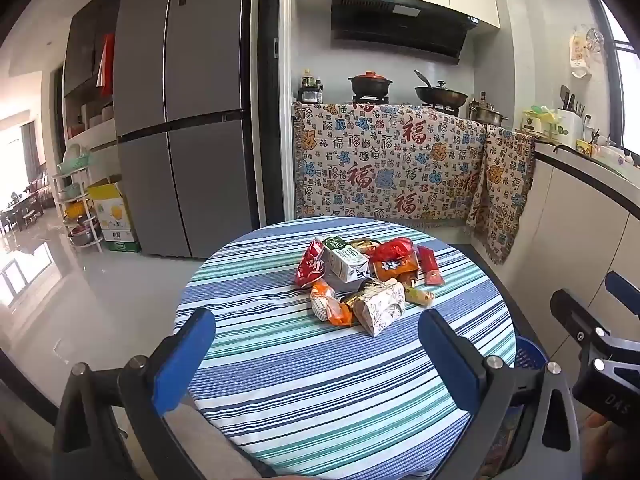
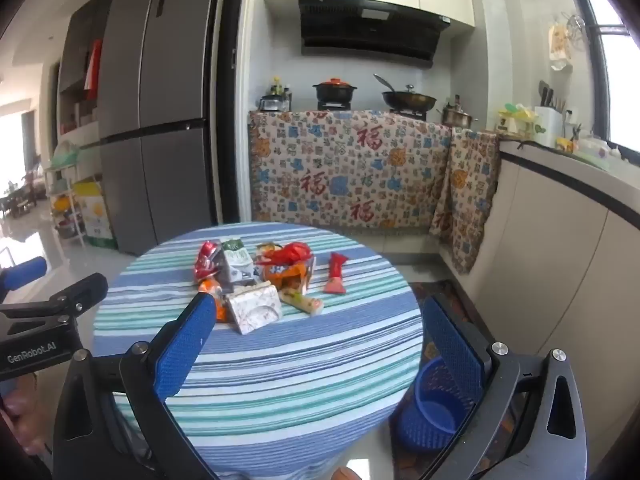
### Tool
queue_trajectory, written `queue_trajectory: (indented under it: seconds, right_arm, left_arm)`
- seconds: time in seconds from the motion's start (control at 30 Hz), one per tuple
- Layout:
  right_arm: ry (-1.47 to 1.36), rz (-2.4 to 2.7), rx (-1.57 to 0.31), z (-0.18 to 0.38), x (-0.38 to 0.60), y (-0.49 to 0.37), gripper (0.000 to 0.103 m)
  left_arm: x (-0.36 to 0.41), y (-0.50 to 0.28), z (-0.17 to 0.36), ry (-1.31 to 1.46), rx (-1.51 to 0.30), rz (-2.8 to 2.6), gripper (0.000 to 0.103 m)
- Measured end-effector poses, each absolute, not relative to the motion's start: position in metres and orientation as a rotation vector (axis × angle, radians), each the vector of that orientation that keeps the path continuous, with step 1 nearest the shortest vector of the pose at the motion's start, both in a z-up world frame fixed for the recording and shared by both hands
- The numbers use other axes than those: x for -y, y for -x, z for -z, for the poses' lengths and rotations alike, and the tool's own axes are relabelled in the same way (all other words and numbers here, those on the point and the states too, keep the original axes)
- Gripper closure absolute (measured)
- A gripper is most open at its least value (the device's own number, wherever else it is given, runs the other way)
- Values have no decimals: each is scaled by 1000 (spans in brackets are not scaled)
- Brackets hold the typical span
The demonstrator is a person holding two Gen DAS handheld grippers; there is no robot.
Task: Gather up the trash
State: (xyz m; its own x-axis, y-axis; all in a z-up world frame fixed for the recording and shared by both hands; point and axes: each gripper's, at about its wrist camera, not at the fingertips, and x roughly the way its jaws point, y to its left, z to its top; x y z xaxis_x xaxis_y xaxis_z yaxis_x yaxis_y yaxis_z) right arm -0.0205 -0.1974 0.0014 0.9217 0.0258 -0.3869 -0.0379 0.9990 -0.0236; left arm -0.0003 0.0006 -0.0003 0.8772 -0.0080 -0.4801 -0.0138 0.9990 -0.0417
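- Right wrist view: our right gripper stands wide and empty, the trash pile lying ahead and slightly left on the striped table.
- The blue basket sits low to its right.
- Our left gripper, equally wide and empty, faces the pile straight ahead.
- We judge the right nearer the basket.

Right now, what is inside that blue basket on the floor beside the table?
The blue mesh basket looks empty: its bare bottom shows in the right wrist view. The right gripper finger and the striped tablecloth cover parts of its rim, so those edges stay unseen.
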Motion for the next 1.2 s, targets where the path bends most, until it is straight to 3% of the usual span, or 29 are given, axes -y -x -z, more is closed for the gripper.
queue_trajectory:
  seconds: [1.2]
  right_arm:
    - [4,-29,-420,3,200,23,0]
  left_arm:
    - [12,-3,11,-18,-561,1,0]
